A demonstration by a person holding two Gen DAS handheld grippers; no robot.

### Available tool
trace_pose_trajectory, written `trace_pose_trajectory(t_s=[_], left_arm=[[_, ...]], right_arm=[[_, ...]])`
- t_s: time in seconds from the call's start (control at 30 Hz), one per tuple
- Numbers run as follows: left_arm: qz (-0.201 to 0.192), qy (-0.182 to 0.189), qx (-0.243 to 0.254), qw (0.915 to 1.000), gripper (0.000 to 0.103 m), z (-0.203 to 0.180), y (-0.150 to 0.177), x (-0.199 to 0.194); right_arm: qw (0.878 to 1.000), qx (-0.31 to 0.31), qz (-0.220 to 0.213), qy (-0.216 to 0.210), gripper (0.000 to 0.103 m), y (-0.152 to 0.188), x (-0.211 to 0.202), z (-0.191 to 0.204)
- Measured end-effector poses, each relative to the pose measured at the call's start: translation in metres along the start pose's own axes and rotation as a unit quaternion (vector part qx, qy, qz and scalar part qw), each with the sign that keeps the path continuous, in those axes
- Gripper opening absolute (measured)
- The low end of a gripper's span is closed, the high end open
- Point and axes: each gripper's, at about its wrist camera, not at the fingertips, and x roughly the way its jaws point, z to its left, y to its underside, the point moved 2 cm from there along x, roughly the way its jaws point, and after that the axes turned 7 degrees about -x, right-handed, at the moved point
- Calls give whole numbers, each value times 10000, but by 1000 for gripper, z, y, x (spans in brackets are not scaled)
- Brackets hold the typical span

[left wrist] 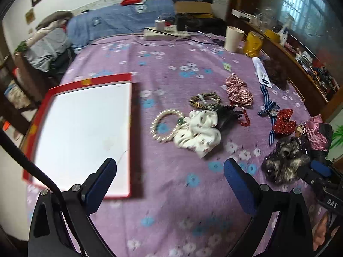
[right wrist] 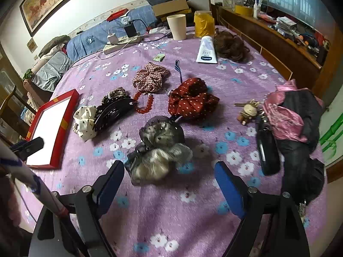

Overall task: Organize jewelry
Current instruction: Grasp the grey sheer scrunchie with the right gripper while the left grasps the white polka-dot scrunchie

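Tilting steeply down over the bedspread (right wrist: pixel 171 214), left gripper (left wrist: pixel 170 171) and right gripper (right wrist: pixel 169 173), jaws spread, empty

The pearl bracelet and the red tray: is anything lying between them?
No. In the left wrist view only bare purple blanket separates the pearl bracelet from the red tray.

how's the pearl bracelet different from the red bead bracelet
The pearl bracelet is white with small beads; the red bead bracelet is glossy dark red with chunkier beads. The pearl one lies nearer the red tray; the red one lies beyond the black hair claw. Both lie flat on the purple blanket.
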Motion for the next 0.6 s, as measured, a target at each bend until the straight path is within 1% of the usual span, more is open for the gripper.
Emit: trace_pose_trajectory(t_s=[0.03,0.17,0.23,0.33,0.4,0.47,0.5,0.53,0.57,0.6], left_arm=[[41,50,5,10000,100,-1,-4,7],[201,344,-111,9991,99,-5,-22,37],[314,504,-143,9981,91,-6,-28,49],[535,770,-110,9955,84,-13,-36,69],[677,849,-112,9940,81,-17,-38,82],[812,911,-136,9924,75,-19,-38,93],[885,928,-141,9916,62,-21,-38,97],[975,974,-153,9903,46,-22,-36,101],[1030,1086,-200,9885,41,-24,-36,102],[1033,1126,-237,9880,25,-25,-36,102]], right_arm=[[10000,-10,24,-40,85,-3,3,1],[9999,-58,45,-82,84,-12,9,4],[9999,-40,78,-51,83,-16,15,3],[9999,49,145,-66,82,-19,22,0],[9997,98,206,-67,80,-18,28,-2],[9994,145,302,-54,75,-15,34,-4],[9992,178,363,-65,70,-14,38,-5],[9988,216,430,-84,63,-12,41,-5],[9985,241,473,-109,60,-10,42,-5],[9982,263,518,-158,51,-8,44,-4]])
